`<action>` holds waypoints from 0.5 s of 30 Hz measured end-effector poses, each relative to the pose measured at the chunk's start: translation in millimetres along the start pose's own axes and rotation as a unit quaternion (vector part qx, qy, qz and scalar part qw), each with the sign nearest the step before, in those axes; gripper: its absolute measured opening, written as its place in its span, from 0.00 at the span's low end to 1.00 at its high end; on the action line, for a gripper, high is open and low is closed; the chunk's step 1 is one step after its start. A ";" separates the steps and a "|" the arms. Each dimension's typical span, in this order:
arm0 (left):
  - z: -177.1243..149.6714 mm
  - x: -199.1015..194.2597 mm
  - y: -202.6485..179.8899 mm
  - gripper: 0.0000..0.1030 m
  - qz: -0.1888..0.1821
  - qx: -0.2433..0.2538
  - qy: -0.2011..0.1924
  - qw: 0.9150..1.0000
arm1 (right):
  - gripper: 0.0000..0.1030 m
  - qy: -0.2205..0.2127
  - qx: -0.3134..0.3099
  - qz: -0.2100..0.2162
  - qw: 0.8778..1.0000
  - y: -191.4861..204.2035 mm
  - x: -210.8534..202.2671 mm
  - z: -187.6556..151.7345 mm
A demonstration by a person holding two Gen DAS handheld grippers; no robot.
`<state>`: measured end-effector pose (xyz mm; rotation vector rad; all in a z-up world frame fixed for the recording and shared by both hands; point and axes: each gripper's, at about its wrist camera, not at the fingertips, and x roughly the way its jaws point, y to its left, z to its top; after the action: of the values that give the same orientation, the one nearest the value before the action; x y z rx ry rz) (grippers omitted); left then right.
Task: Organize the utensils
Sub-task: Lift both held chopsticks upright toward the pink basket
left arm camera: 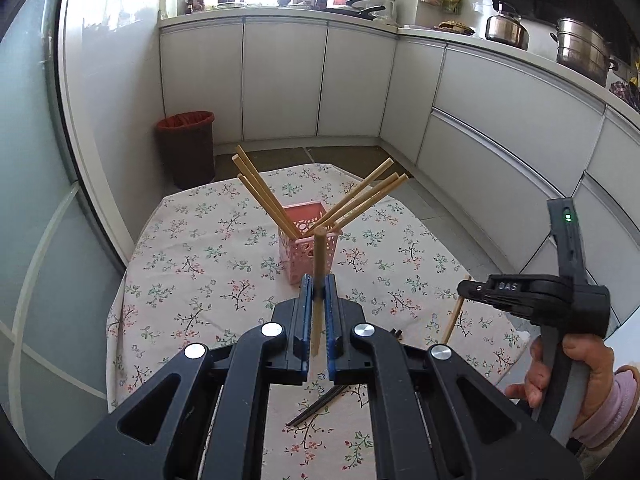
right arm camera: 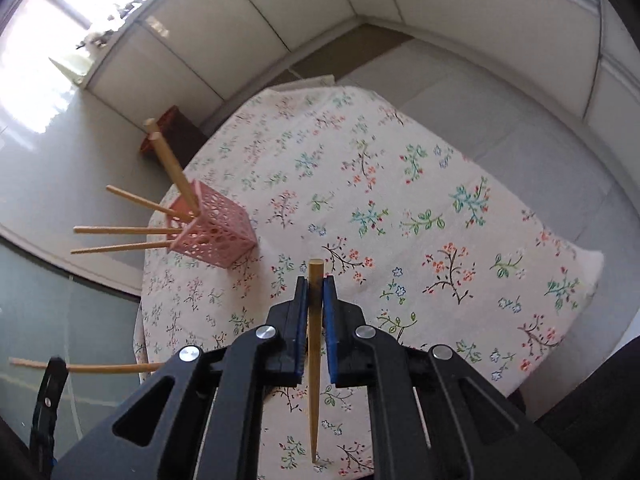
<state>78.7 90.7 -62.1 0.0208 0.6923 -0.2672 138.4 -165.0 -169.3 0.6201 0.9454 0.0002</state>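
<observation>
A pink perforated holder [left arm camera: 310, 246] stands on the floral tablecloth [left arm camera: 200, 264] with several wooden chopsticks [left arm camera: 264, 196] fanned out of it. My left gripper [left arm camera: 319, 286] is shut on a wooden chopstick [left arm camera: 319, 256], held upright just in front of the holder. My right gripper [right arm camera: 315, 286] is shut on another wooden chopstick [right arm camera: 315, 360], above the cloth to the right of the holder [right arm camera: 216, 236]. The right gripper [left arm camera: 464, 290] also shows at the right of the left wrist view with its chopstick [left arm camera: 454, 316] hanging below.
Dark chopsticks [left arm camera: 316, 408] lie on the cloth under the left gripper. A brown bin [left arm camera: 188, 148] stands on the floor beyond the table. White cabinets [left arm camera: 280, 80] line the back and right, with pots [left arm camera: 584, 50] on the counter.
</observation>
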 end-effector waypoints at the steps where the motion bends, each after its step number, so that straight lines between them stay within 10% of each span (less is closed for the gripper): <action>1: 1.5 -3.3 -0.4 0.05 -0.001 -0.001 -0.001 1.000 | 0.08 -0.011 -0.016 0.004 1.000 3.2 -9.1 -1.9; 15: 20.2 -43.6 -13.7 0.05 0.002 -0.002 -0.030 1.000 | 0.08 -0.105 -0.146 0.077 0.981 47.9 -118.7 -6.1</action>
<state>55.8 85.6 -17.9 0.0096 0.6341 -0.2618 75.4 -153.5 -58.3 0.4094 0.6745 0.2055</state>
